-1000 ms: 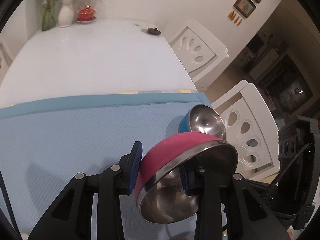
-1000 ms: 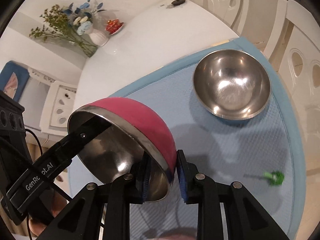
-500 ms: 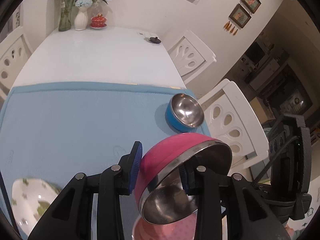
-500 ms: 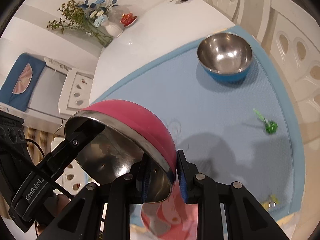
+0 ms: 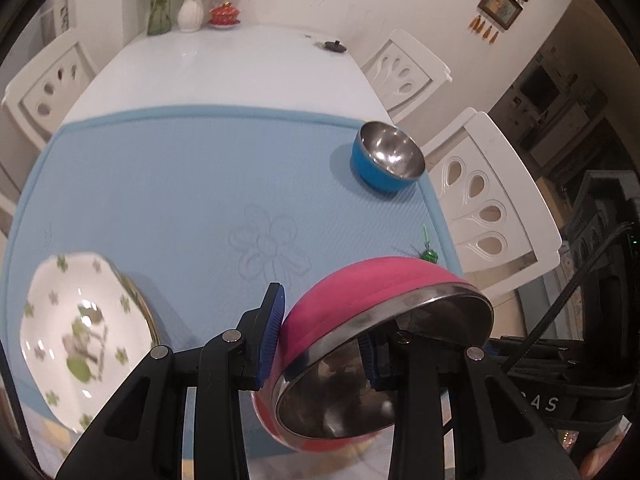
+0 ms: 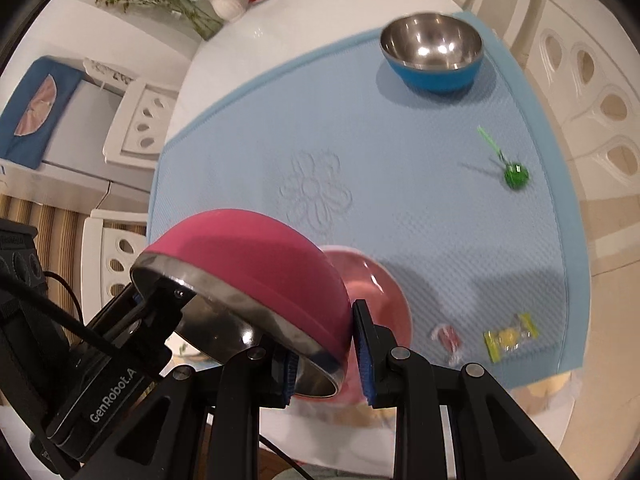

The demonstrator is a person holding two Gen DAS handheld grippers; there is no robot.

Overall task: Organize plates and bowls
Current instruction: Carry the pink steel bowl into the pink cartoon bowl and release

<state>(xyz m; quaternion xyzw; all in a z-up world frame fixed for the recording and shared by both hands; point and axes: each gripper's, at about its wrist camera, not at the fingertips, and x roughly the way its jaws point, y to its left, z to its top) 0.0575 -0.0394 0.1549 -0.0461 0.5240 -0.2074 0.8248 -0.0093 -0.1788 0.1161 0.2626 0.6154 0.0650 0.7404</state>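
Lower centre, left wrist view: left gripper (image 5: 322, 344) clamps pink bowl (image 5: 360, 300) rim.
Upper right: blue bowl (image 5: 386, 162) on mat (image 5: 180, 184).
Lower left: floral plate (image 5: 80, 336).
Lower centre, right wrist view: right gripper (image 6: 326, 350) pinches pink bowl (image 6: 248, 264) wall.
Top right: blue bowl (image 6: 432, 54).

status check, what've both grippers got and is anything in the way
Left gripper and right gripper both clamp pink bowl, tilted, airborne. Blue bowl far. Candies on mat.
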